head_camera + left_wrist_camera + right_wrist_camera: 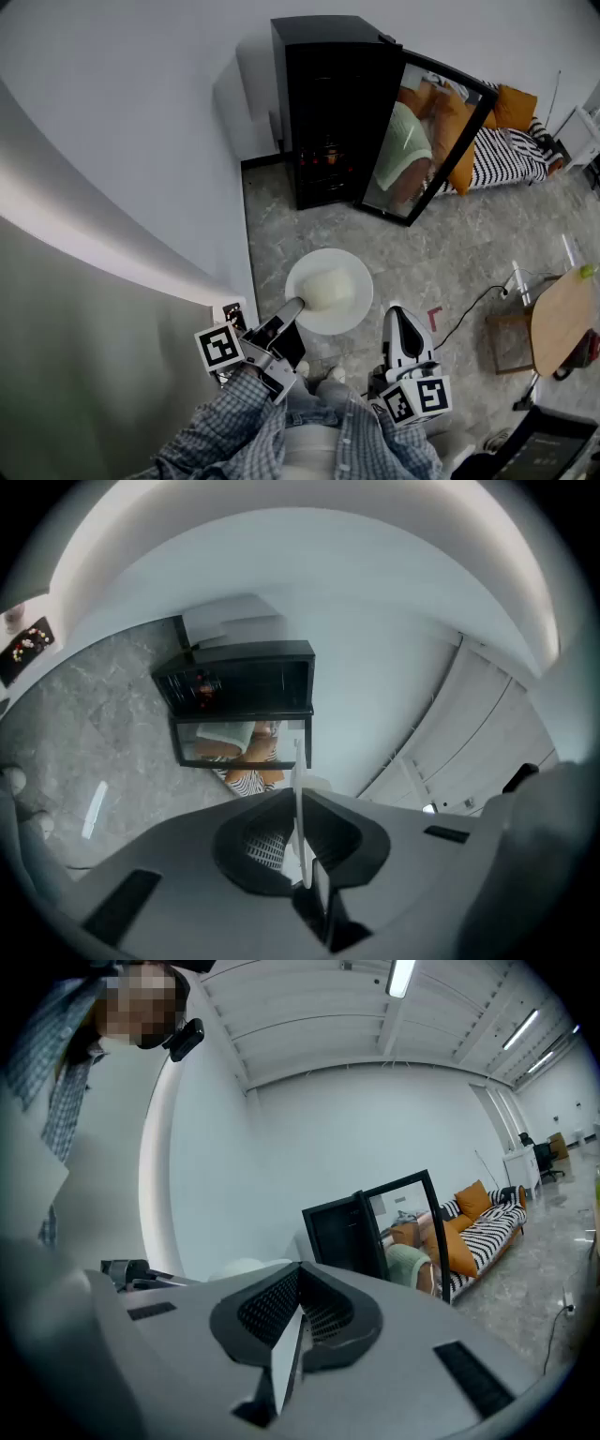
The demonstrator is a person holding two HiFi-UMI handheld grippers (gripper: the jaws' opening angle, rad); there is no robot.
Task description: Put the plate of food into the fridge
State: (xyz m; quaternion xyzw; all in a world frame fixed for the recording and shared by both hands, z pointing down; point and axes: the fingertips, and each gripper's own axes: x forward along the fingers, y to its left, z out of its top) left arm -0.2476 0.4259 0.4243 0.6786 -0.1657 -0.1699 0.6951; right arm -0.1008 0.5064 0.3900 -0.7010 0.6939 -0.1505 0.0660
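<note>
A white plate (352,309) carrying a pale mound of food (326,287) hangs above the grey floor, in front of the person's feet. My left gripper (295,306) is shut on the plate's near-left rim; in the left gripper view that rim (299,803) shows edge-on between the jaws of the left gripper (301,829). My right gripper (395,317) is shut and holds nothing, just right of the plate and apart from it; the right gripper (290,1333) points towards the fridge. The black fridge (330,108) stands against the wall farther ahead, its glass door (427,141) swung open to the right.
A white wall (122,141) runs along the left. A sofa (511,141) with orange cushions and a striped cover stands beyond the fridge door. At the right are a round wooden table (562,319) and a cable (469,314) on the floor.
</note>
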